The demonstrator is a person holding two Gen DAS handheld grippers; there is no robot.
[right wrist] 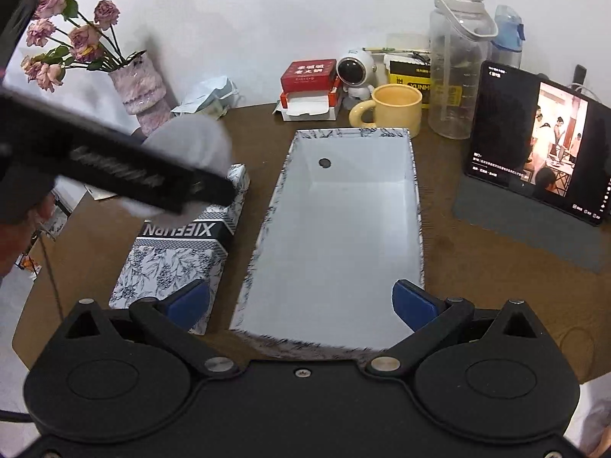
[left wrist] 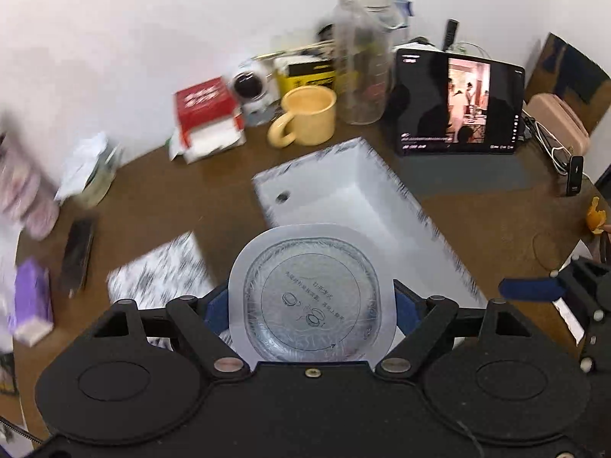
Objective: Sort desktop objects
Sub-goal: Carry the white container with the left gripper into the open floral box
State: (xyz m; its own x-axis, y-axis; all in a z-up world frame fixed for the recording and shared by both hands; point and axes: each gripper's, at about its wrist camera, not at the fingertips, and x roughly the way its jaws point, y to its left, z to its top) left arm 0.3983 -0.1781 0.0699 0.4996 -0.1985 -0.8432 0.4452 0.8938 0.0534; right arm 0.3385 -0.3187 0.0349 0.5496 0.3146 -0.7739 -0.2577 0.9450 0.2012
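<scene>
My left gripper (left wrist: pixel 311 311) is shut on a round foil-lidded sealed cup (left wrist: pixel 311 299), held up near the front end of the open white box (left wrist: pixel 355 198). In the right wrist view the same patterned box (right wrist: pixel 343 229) lies lengthwise in front of my right gripper (right wrist: pixel 301 301), which is open with nothing between its blue pads (right wrist: pixel 414 303). The box holds nothing but a dark round spot (right wrist: pixel 324 163) near its far end. The box lid (right wrist: pixel 179 255) with floral print lies to its left. The left gripper's body (right wrist: pixel 114 168) crosses the upper left, blurred.
At the back stand a yellow mug (right wrist: pixel 393 108), a clear water bottle (right wrist: pixel 456 65), a red tissue box (right wrist: pixel 309 87), a small white robot toy (right wrist: pixel 355 72) and a vase of flowers (right wrist: pixel 141 84). A tablet (right wrist: pixel 534 141) stands on a grey mat at the right.
</scene>
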